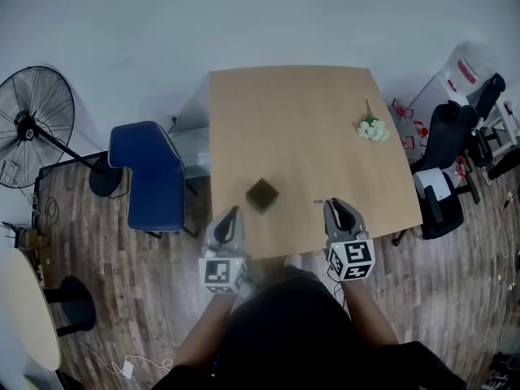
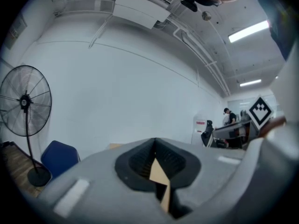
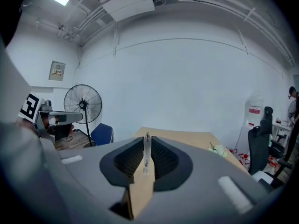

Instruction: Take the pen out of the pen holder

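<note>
The dark, square pen holder (image 1: 262,194) stands near the front edge of the wooden table (image 1: 301,112), between my two grippers. My right gripper (image 1: 335,210) is to its right, shut on a thin clear pen (image 3: 146,154) that stands up between the pads. In the head view the pen (image 1: 319,201) shows only as a small end sticking out left of the fingertips. My left gripper (image 1: 233,213) hovers at the table's front edge, just left of the holder. Its jaws (image 2: 157,164) are closed to a narrow slit with nothing in them. Neither gripper view shows the holder.
A small bunch of white flowers (image 1: 373,128) lies at the table's right side. A blue chair (image 1: 150,173) and a standing fan (image 1: 32,124) are to the left, and black office chairs (image 1: 443,169) to the right. A round table (image 1: 24,307) sits at the lower left.
</note>
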Motion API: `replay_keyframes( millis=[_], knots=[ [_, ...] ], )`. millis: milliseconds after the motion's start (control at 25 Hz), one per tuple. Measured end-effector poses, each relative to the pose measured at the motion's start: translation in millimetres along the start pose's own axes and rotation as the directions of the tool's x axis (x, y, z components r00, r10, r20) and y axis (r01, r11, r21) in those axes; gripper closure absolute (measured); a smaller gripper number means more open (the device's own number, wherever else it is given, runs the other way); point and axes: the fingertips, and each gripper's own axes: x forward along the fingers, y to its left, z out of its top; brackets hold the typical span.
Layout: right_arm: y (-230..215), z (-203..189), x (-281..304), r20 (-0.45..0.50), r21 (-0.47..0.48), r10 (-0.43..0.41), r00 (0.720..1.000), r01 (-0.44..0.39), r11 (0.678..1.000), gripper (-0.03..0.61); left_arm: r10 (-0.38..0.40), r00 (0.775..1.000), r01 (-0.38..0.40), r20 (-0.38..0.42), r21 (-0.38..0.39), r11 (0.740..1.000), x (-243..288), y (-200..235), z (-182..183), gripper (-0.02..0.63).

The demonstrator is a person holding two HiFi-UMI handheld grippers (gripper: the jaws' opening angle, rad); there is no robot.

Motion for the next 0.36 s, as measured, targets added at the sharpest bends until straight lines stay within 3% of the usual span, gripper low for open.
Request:
replay_keyframes(
  millis=[360],
  knots=[
    [-10.6,1.3,6.8,-0.005,-0.001,0.022,1.000,-0.022,1.000,0.526,0.023,1.000,-0.023,-0.010,0.007,1.000,9.5,-1.6,-1.9,0.611]
  ],
)
